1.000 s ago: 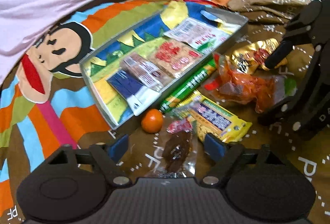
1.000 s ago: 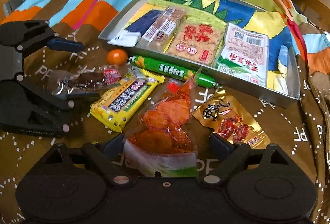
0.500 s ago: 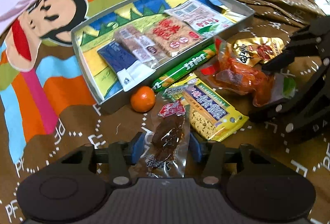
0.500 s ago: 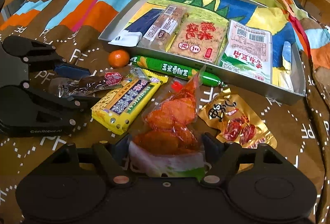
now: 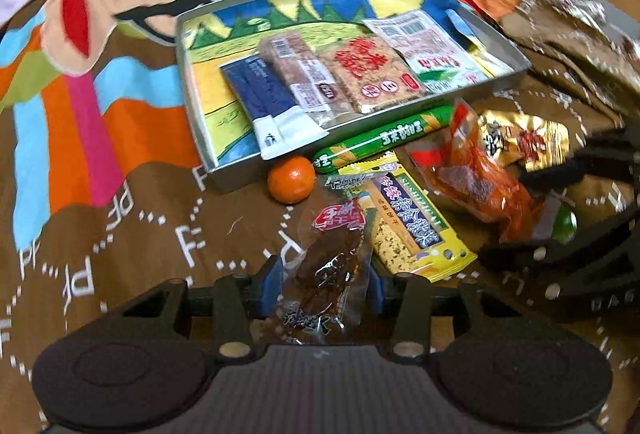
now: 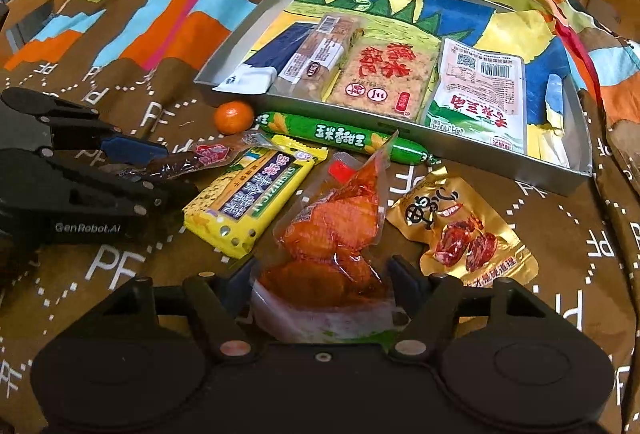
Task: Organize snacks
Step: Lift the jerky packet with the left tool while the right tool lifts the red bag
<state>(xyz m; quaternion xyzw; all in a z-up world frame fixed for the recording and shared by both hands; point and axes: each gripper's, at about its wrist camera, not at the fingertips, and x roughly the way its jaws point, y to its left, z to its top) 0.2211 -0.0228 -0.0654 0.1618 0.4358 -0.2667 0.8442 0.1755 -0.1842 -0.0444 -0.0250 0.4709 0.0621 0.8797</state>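
The left gripper, its jaws just closing, pinches the dark-snack clear packet at 6 o'clock from the tray, while the right gripper, closing, straddles the orange pouch, whose lower end it hides.

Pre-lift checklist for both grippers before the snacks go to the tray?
1. Left gripper jaws, just closing, on the dark brown snack pack: ok.
2. Right gripper jaws, also closing, pressing the orange snack pouch: cannot tell.
3. Free floor in the metal tray at its far side: ok.
4. Brown pack's top lies on the yellow bar; may drag: not ok.
5. Small orange clear of both grippers: ok.
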